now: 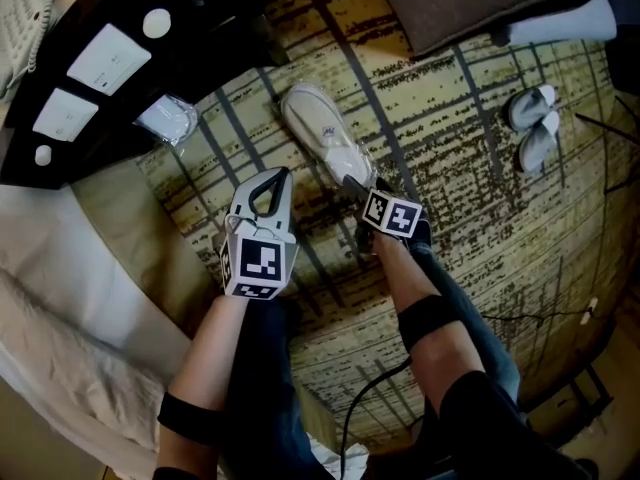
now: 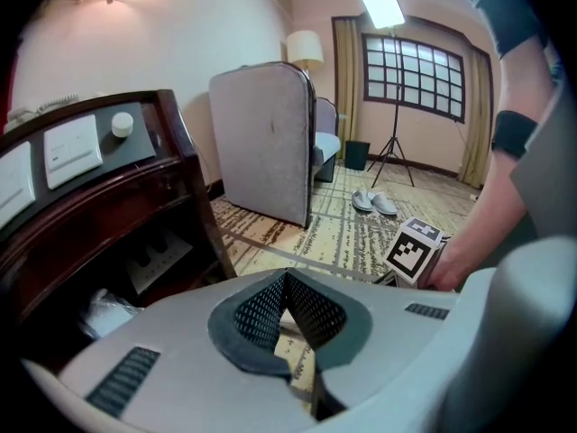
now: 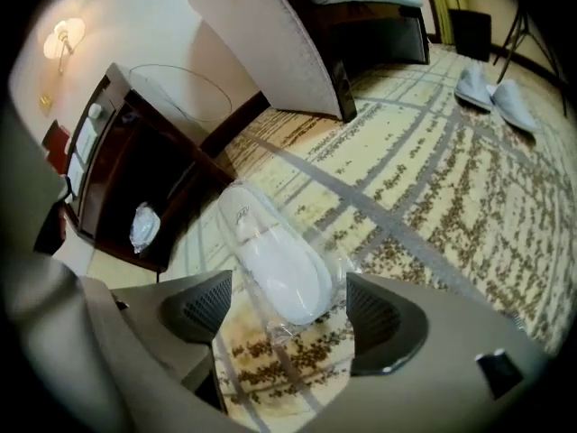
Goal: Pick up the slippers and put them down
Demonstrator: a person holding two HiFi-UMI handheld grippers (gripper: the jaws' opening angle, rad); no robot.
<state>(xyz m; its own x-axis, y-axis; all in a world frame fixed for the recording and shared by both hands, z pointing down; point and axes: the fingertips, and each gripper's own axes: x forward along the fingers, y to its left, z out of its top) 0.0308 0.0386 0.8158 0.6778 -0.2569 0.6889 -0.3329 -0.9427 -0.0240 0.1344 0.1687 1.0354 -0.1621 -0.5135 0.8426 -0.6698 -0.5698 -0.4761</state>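
**Right tool open at the wrapped slippers, left tool shut and empty**

Head view: my left gripper (image 1: 272,180) hangs over the patterned carpet (image 1: 460,178), pinched to a point with nothing in it. My right gripper (image 1: 355,183) is down at one end of the wrapped slippers (image 1: 322,133). They are a white pair in clear plastic, lying flat on the carpet near the dark bedside cabinet (image 1: 200,28). A loose pair of slippers (image 1: 532,123) lies well apart on the right.

Left gripper view: my left gripper (image 2: 288,282) has its pads meeting, clenched on nothing.

Right gripper view: my right gripper (image 3: 288,309) stands wide, released. The rounded end of the wrapped slippers (image 3: 275,264) lies between its jaws on the carpet. Neither pad presses the white slipper. I cannot tell whether the plastic brushes a pad.
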